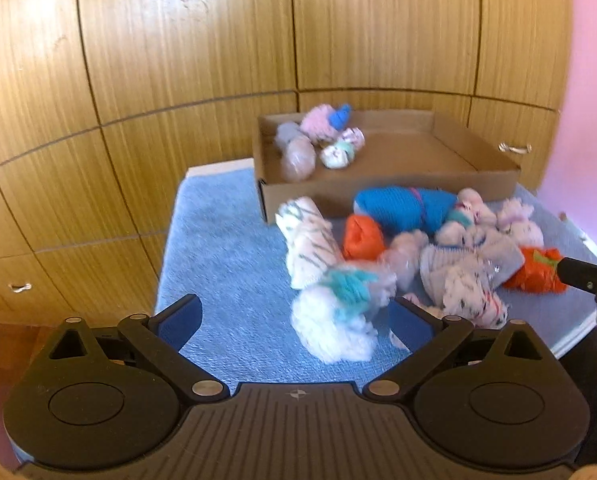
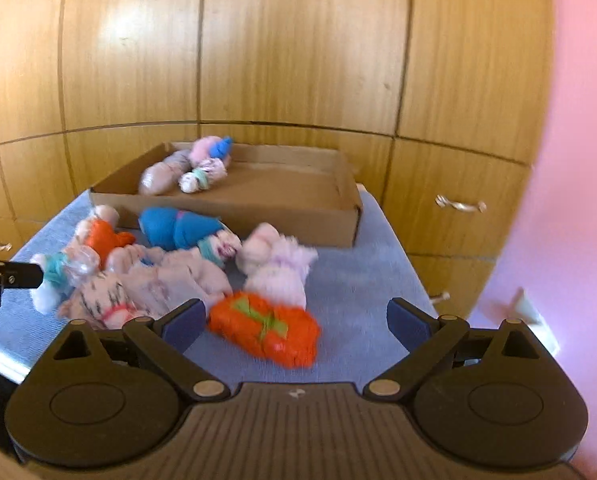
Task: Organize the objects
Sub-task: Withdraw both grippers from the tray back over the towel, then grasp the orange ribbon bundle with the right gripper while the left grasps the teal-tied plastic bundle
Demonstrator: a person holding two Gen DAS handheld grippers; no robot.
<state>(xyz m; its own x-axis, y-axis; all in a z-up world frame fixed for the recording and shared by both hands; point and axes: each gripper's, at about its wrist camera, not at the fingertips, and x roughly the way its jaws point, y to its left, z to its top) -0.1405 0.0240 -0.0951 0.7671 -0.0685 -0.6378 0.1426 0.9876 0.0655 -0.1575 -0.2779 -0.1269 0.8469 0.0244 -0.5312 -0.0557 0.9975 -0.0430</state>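
Both claws stand with fingers apart and hold nothing: the left claw [image 1: 294, 320] hangs just before a fluffy white and teal sock bundle [image 1: 338, 320], the right claw [image 2: 294, 320] just before an orange bundle with a green tie [image 2: 266, 328], both on the blue-covered table [image 1: 226, 248]. Each bundle looks light, soft and squashy, so a grip across its thick middle should hold best. Beyond the claws sits the cardboard box [image 2: 258, 216] with about 5 bundles inside.

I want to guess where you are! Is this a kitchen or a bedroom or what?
Probably a bedroom or dressing room. Tall wooden wardrobe doors with metal handles fill the background, the wall is pink, and rolled-up socks lie on a blue cloth beside a cardboard box.
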